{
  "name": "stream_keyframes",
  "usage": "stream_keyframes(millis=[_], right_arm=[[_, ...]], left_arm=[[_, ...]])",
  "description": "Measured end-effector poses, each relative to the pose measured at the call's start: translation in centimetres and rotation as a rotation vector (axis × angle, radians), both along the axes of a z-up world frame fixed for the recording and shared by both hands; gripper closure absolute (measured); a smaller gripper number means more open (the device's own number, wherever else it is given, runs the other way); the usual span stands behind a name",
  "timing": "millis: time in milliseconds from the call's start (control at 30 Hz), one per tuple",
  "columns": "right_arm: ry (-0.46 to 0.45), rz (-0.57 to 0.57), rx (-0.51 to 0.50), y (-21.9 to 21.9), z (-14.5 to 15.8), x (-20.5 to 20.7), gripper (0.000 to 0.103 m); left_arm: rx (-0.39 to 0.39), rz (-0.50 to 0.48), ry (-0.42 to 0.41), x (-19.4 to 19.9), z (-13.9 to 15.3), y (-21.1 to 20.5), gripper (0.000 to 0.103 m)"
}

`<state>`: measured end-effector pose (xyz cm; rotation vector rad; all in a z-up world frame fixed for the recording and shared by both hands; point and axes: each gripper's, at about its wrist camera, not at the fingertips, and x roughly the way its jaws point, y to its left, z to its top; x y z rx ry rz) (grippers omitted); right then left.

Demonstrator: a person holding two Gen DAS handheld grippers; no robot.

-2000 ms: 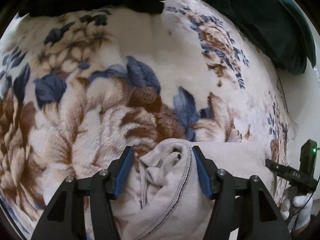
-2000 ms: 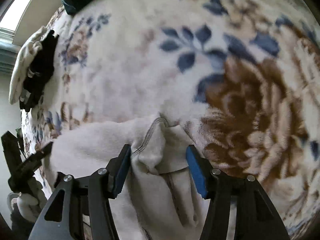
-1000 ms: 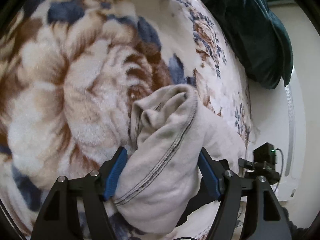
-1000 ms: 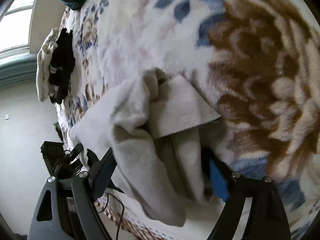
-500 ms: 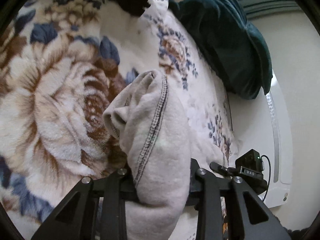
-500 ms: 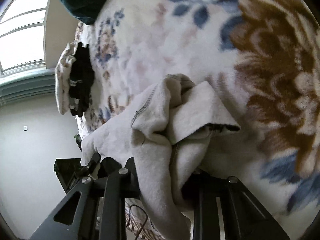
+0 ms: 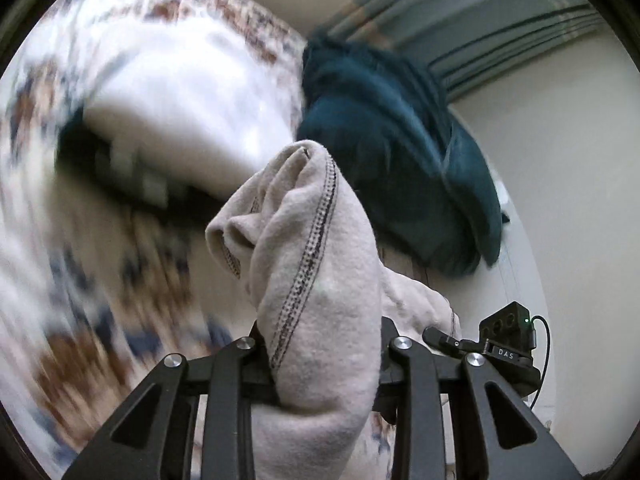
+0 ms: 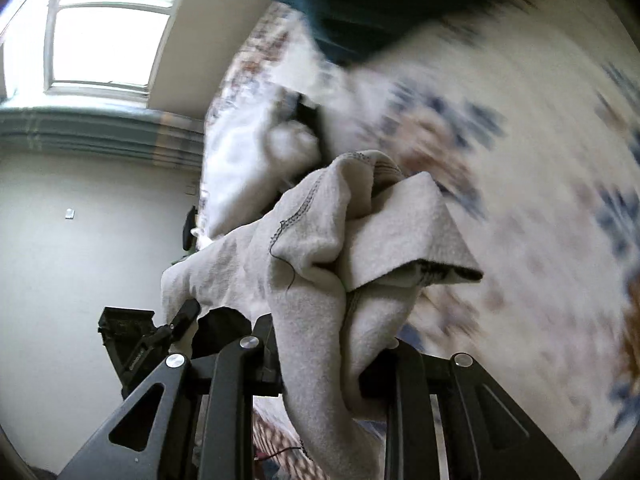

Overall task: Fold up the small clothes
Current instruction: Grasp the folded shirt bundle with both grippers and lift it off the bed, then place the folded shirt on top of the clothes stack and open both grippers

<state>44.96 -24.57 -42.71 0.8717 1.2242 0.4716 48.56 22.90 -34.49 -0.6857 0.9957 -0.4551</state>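
Clearly the beige garment (image 7: 320, 280) is hanging bunched and lifted off the bed, with no tidy fold showing in it yet; its stitched hem is running up the front of the wad and loose layers are flopping over one another. One end is sitting pinched inside the left tool (image 7: 324, 364), which is clenching the cloth tightly, and the other end (image 8: 344, 264) is sitting in the right tool (image 8: 320, 360), which is likewise gripping a thick bundle of the same garment. Between the two tools the fabric is sagging rather than stretching flat. Judging from this, the fold is only beginning: the piece is being raised, and spreading, laying flat and doubling over are all still left to do. Behind it the floral blanket (image 7: 132, 92) is covering the bed, blurred by motion, a dark teal cushion (image 7: 392, 152) is lying further back, and some dark and pale clothes (image 8: 296, 128) are resting near the bed's far edge.
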Motion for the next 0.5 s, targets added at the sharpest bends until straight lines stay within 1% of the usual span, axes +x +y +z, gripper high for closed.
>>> stream_keyframes(millis=[67,133,233,300,333,400,467,500], right_arm=[[-0.036,-0.002,0.005,3.3,2.0,4.5,0.078],[-0.066,-0.003,0.016,6.6,3.3,9.5,0.078],[-0.087,0.008,0.013,11.5,3.8,16.6,0.078],[-0.092,0.030,-0.004,14.5,3.2,20.7,0.078],[-0.095,0.034,-0.016,15.9,2.8,22.6,0.078],[-0.081,0.040,-0.038,17.9,1.6,25.9,0.078],[-0.051,0.030,-0.078,19.3,-0.1,28.2,0.078],[-0.035,0.030,-0.108,19.7,-0.9,28.9,0.076]], left_arm=[[0.021,0.000,-0.020,4.0,1.3,2.4,0.076],[0.042,0.005,-0.037,8.4,2.0,4.9,0.076],[0.079,0.028,-0.041,14.5,1.7,8.4,0.076],[0.107,0.041,-0.023,18.3,0.5,10.3,0.076],[0.120,0.046,-0.012,19.3,-0.3,11.0,0.075],[0.164,0.055,0.034,21.8,-2.6,11.9,0.073],[0.204,0.064,0.091,23.3,-4.7,12.6,0.071],[0.207,0.060,0.105,23.7,-5.5,12.8,0.067]])
